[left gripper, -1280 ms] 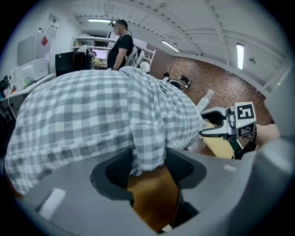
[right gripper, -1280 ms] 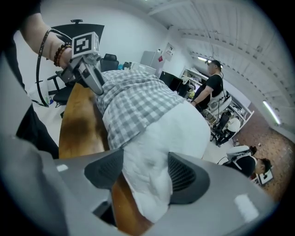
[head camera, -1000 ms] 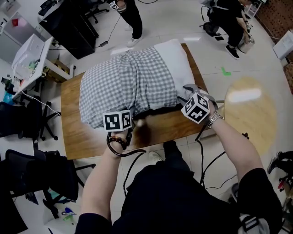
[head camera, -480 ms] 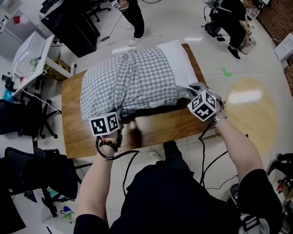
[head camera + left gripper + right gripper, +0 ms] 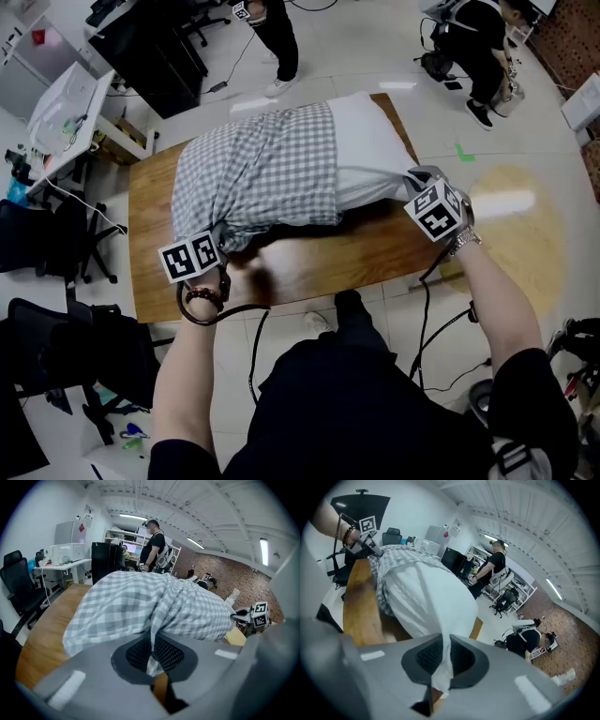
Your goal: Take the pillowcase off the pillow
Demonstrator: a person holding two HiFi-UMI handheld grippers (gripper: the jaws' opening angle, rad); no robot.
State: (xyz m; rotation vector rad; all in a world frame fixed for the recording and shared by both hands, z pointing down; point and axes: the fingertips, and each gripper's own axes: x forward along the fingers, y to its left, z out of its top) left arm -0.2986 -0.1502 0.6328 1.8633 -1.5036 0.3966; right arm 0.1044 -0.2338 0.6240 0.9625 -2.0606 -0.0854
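A grey-and-white checked pillowcase (image 5: 253,173) covers the left part of a white pillow (image 5: 370,150) that lies across the wooden table (image 5: 328,262). My left gripper (image 5: 217,251) is shut on the pillowcase's near left corner; the checked cloth (image 5: 140,606) is pinched between its black pads. My right gripper (image 5: 412,180) is shut on the bare white pillow's near right corner, and white fabric (image 5: 440,606) runs into its jaws. The two grippers stand far apart at the table's near side.
A person (image 5: 272,37) stands beyond the table and another (image 5: 473,52) sits at the far right. A black cabinet (image 5: 141,52), a white desk (image 5: 66,117) and black office chairs (image 5: 37,244) crowd the left. A round wooden table (image 5: 520,225) is at the right.
Both grippers have closed on fabric and drawn apart: the left went left and nearer with the pillowcase corner, the right went right with the pillow corner. More white pillow shows.
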